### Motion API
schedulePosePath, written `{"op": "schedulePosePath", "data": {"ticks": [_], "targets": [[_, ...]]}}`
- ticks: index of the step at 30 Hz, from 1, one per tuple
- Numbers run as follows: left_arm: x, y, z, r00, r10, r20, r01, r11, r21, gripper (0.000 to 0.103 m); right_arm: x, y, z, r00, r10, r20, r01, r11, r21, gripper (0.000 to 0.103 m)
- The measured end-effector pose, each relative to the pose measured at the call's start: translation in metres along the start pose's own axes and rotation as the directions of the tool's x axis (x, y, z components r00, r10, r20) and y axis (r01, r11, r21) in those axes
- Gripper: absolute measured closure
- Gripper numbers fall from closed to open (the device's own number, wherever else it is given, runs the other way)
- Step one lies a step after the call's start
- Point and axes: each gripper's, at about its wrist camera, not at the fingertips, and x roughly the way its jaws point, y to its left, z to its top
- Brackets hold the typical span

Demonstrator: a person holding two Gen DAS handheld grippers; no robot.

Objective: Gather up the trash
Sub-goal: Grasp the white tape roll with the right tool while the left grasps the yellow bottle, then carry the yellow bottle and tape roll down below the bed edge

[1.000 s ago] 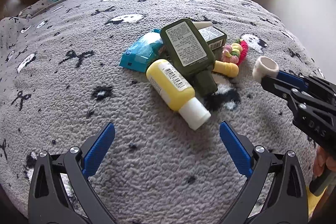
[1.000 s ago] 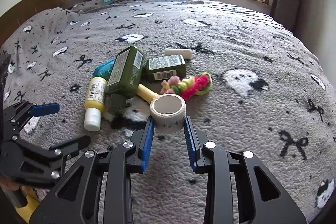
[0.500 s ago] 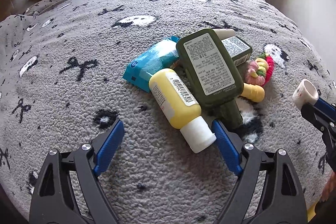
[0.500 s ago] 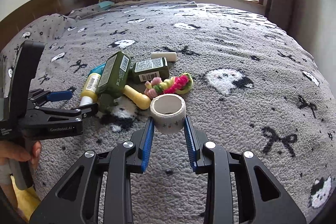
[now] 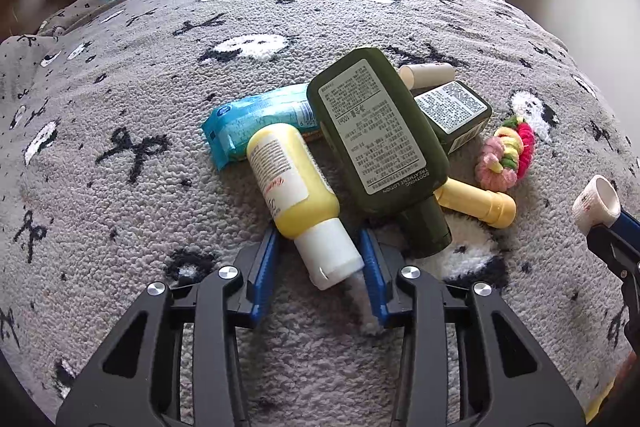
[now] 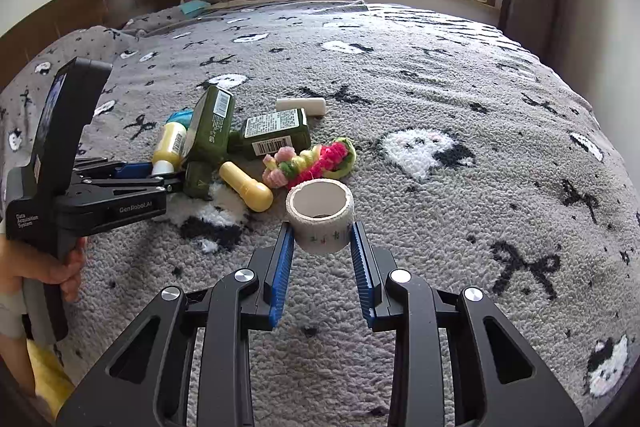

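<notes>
Grey fleece blanket (image 5: 120,211) with black bows covers the bed under both grippers. Left gripper (image 5: 320,259) has its blue fingers close on either side of the white cap of the yellow bottle (image 5: 294,183) — nearly touching, grip not certain. Just beyond lie the green bottle (image 5: 376,127), a blue packet (image 5: 248,119) and a yarn ring (image 5: 506,155). Right gripper (image 6: 322,239) is clamped on a tape roll (image 6: 320,215) — lifted, short of the pile.

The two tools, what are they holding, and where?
Right tool pinches the tape roll by its outer sides. Left tool straddles the yellow bottle's white cap; a firm grip cannot be told.
</notes>
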Motion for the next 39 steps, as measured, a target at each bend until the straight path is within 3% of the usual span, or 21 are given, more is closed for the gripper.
{"op": "schedulePosePath", "data": {"ticks": [1, 14, 23, 39], "targets": [[-0.002, 0.001, -0.002, 1.000, 0.003, 0.002, -0.003, 1.000, -0.001, 0.081, -0.002, 0.000, -0.001, 1.000, 0.000, 0.000, 0.000, 1.000, 0.000, 0.073], [-0.048, -0.006, -0.055, 0.999, -0.029, 0.018, 0.029, 0.999, 0.017, 0.081, -0.046, 0.003, -0.032, 1.000, -0.021, 0.003, 0.021, 1.000, 0.008, 0.073], [-0.088, -0.025, -0.121, 0.997, -0.078, 0.017, 0.077, 0.996, 0.038, 0.081, -0.083, 0.014, -0.064, 1.000, -0.020, 0.004, 0.020, 1.000, 0.004, 0.073], [-0.173, -0.044, -0.200, 0.987, -0.131, 0.098, 0.125, 0.990, 0.066, 0.081, -0.154, 0.028, -0.120, 0.998, -0.009, 0.059, 0.009, 1.000, -0.001, 0.073]]}}
